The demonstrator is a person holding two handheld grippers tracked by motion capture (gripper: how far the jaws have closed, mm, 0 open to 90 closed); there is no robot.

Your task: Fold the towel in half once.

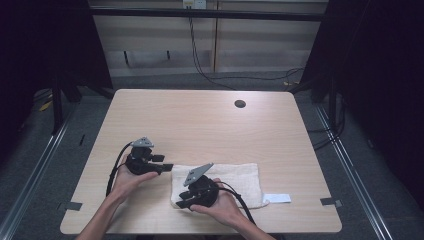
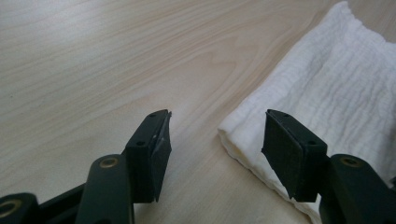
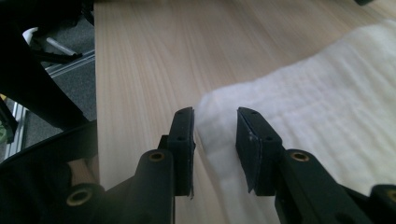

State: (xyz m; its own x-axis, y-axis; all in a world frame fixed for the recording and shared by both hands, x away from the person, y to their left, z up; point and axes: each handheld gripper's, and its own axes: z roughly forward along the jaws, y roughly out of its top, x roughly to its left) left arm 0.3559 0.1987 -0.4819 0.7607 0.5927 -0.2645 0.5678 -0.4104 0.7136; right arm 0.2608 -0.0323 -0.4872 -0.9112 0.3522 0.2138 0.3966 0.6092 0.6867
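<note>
**Folded white cloth on the table, a gripper at each near corner**

The white cloth (image 1: pixel 235 180) lies flat near the table's (image 1: pixel 200 120) front edge, a folded oblong of crinkled, gauzy weave, its layered edge showing at the left end. The left gripper (image 1: pixel 167 167) sits just beside that left end, jaws spread wide, with the cloth's corner between them but unpinched. The right gripper (image 1: pixel 181 204) hovers at the cloth's near-left corner, jaws partly apart, gripping nothing. A small white label (image 1: pixel 276 198) lies just right of the cloth.
</note>
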